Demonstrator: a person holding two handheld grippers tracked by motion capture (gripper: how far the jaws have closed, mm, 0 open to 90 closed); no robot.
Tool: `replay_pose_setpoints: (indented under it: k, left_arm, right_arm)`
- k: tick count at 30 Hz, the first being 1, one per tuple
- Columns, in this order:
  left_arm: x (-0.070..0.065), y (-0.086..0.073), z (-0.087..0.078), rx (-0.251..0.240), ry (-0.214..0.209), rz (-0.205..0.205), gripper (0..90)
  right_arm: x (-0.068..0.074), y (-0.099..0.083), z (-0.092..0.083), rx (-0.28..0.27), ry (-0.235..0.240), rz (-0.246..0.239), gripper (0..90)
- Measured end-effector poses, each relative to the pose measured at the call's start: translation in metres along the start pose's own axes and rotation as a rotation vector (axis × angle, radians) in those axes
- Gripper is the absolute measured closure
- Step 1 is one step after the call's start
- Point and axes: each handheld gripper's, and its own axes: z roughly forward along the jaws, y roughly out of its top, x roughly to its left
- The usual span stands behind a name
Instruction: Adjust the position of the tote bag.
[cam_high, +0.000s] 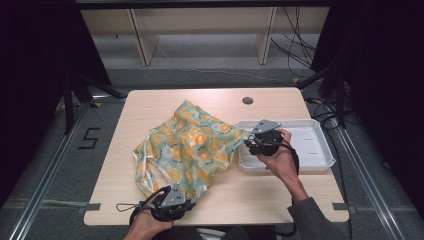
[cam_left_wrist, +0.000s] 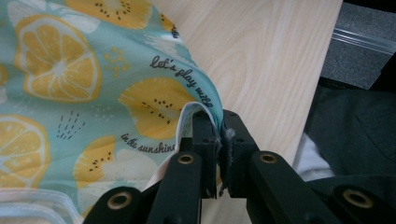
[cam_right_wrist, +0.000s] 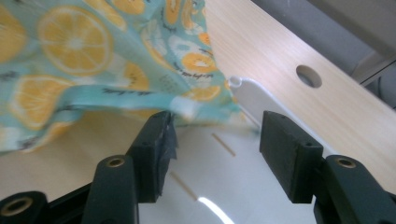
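The lemon-print cloth bag (cam_high: 187, 150) lies crumpled on the wooden table (cam_high: 280, 195), its far corner draped over the near rim of the white plastic tray (cam_high: 320, 145). I have my left gripper (cam_left_wrist: 219, 140) pinched tight on the bag's folded hem, the white lining peeking out just beside the inner finger. My right gripper (cam_right_wrist: 215, 140) stands with its fingers wide over the tray, nothing between the pads; the bag's edge hangs just ahead of the fingertips, brushing close to the left one.

What worries me: with just one corner clamped, any pull from my left hand could drag the whole bag off the tray, since the thin, limp fabric slides easily over smooth plastic and laminate. The loose white handles (cam_high: 142, 172) near my left fingers could snag on them. If I close the right fingers from here, I may catch only a single layer or miss the hem altogether, because the cloth is soft, wrinkled and folded over itself. The tray is light-looking and shallow; a tug on the cloth could shift it.
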Motion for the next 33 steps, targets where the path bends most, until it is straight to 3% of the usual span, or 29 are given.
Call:
replay_pose_setpoints:
  k: [2,5,6,7,8,9,11,14,17,18,19,20,21,22,23,24,25,26,30,31,33]
  left_arm:
    - [-0.005,0.003,0.003,-0.003,-0.014,0.004,85.4]
    - [-0.007,0.005,0.005,-0.002,-0.012,0.012,85.3]
    - [-0.008,0.006,0.007,-0.003,-0.025,0.015,85.2]
    - [-0.009,0.008,0.008,-0.003,-0.025,0.013,85.2]
    - [-0.011,0.009,0.009,-0.007,-0.024,0.014,85.0]
    - [-0.012,0.010,0.011,-0.011,-0.028,0.015,85.0]
    - [-0.015,0.014,0.015,-0.012,-0.037,0.018,84.8]
    - [-0.016,0.017,0.017,-0.025,-0.046,0.009,84.8]
    - [-0.018,0.019,0.020,-0.017,-0.041,0.020,84.5]
    - [-0.019,0.020,0.021,-0.019,-0.042,0.025,84.4]
    - [-0.020,0.021,0.022,-0.021,-0.045,0.020,84.4]
    - [-0.020,0.022,0.024,-0.014,-0.040,0.028,84.3]
    - [-0.022,0.023,0.026,-0.029,-0.057,0.011,84.2]
    - [-0.023,0.023,0.027,-0.035,-0.054,0.001,84.2]
    - [-0.023,0.023,0.027,-0.035,-0.054,0.001,84.0]
    - [-0.022,0.025,0.027,-0.022,-0.053,0.028,84.0]
    - [-0.024,0.025,0.028,-0.028,-0.055,0.017,83.8]
    - [-0.027,0.027,0.032,-0.038,-0.070,0.005,83.2]
    - [-0.032,0.033,0.037,-0.053,-0.081,0.000,78.5]
    - [-0.035,0.037,0.039,-0.070,-0.100,-0.014,75.0]
    - [-0.037,0.040,0.038,-0.062,-0.102,-0.009,64.6]
  right_arm:
    - [0.002,-0.008,-0.019,-0.058,0.049,0.072,42.9]
    - [0.006,-0.014,-0.026,-0.076,0.054,0.102,42.7]
    - [0.009,-0.020,-0.028,-0.049,0.117,0.191,41.5]
    - [0.009,-0.020,-0.028,-0.049,0.117,0.191,41.5]
    - [0.012,-0.023,-0.022,-0.079,0.185,0.296,39.9]
    - [0.012,-0.023,-0.022,-0.079,0.185,0.296,39.9]
    - [0.021,-0.020,-0.013,-0.059,0.230,0.322,38.1]
    - [0.026,-0.017,-0.006,-0.038,0.230,0.300,38.9]
    - [0.033,-0.012,0.008,-0.027,0.276,0.352,40.7]
    - [0.032,-0.011,0.013,-0.036,0.285,0.341,43.0]
    - [0.033,-0.008,0.016,-0.037,0.290,0.355,50.0]
    - [0.030,-0.002,0.025,-0.036,0.274,0.290,69.1]
    - [0.030,-0.001,0.030,-0.054,0.249,0.279,78.1]
    - [0.026,0.001,0.033,-0.039,0.236,0.238,83.9]
    - [0.026,0.001,0.033,-0.039,0.236,0.238,83.9]
    - [0.023,0.002,0.038,-0.053,0.237,0.241,89.2]
    - [0.020,0.003,0.042,-0.051,0.230,0.225,90.0]
    - [0.016,0.006,0.049,-0.035,0.190,0.219,90.0]
    - [0.008,0.011,0.062,-0.021,0.164,0.210,90.0]
    - [0.005,0.013,0.065,-0.019,0.148,0.186,90.0]
    - [0.002,0.015,0.068,-0.020,0.136,0.193,90.0]
